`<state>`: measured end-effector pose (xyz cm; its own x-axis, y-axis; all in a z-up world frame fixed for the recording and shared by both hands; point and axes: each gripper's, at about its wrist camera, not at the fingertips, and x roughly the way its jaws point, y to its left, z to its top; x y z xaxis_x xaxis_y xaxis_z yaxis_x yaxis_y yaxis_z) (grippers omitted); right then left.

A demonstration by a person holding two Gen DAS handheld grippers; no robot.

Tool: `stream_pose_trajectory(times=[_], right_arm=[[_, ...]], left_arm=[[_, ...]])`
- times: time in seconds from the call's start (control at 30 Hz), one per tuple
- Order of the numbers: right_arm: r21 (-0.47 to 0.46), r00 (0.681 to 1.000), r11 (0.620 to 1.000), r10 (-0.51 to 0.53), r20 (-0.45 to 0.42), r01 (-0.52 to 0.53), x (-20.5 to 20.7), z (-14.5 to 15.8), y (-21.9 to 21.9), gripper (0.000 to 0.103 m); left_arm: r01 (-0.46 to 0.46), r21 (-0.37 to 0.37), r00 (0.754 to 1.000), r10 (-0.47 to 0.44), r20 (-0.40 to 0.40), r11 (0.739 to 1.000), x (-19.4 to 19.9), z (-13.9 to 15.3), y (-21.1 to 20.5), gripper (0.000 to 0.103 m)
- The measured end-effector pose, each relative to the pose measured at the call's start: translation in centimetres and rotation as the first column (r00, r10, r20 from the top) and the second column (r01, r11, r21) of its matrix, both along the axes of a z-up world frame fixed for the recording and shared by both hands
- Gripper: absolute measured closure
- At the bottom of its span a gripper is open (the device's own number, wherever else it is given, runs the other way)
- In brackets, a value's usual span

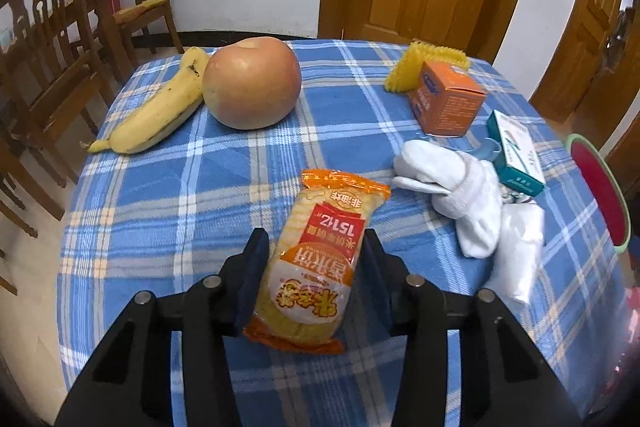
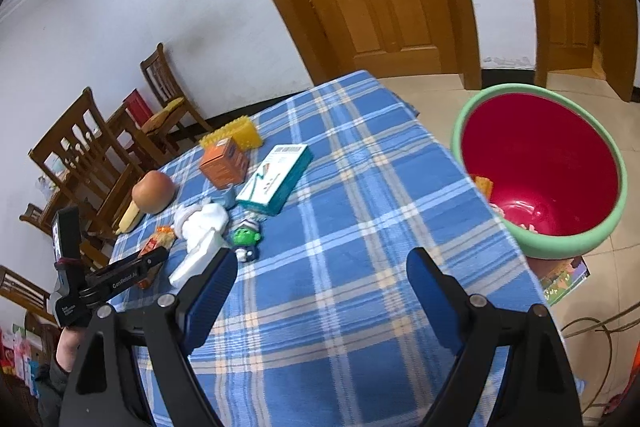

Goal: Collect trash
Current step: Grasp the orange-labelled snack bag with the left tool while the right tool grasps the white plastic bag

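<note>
Beside snack packet (image 1: 316,259), white socks (image 1: 460,199), apple (image 1: 252,83)

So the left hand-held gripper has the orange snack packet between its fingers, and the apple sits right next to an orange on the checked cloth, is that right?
Not quite. The apple sits next to a banana, not an orange, as the left wrist view shows. The rest holds: the snack packet lies between the fingers of the left hand-held gripper on the checked cloth.

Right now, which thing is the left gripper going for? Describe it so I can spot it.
On the blue checked tablecloth, look at the near edge, in front of the apple and banana. Between the fingers of the left gripper lies a snack packet, the only orange plastic wrapper with red lettering.
</note>
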<state>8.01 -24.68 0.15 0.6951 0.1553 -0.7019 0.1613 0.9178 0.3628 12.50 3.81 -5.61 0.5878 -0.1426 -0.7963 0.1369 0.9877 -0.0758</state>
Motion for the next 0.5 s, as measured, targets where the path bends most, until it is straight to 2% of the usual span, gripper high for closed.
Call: stream_pose_trajectory(times=[0.27,0.37,0.5], right_arm=[[0.015,0.990,0.991,0.134,-0.034,-0.134,2.6,-0.4,4.3,0.015],[0.030,0.984,0.985,0.171,-0.053,-0.170,3.4,-0.8,6.0,0.015],[0.072,0.976,0.981,0.189,-0.106,-0.182,4.3,-1.8,7.9,0.020]], left_arm=[[-0.073,-0.121,0.996,0.078,0.031,0.990,-2.6,1.5,1.4,0.059],[-0.097,-0.132,0.994,0.103,0.035,0.986,-3.3,1.8,1.8,0.059],[-0.139,-0.146,0.989,0.144,0.027,0.980,-3.8,1.7,2.9,0.059]])
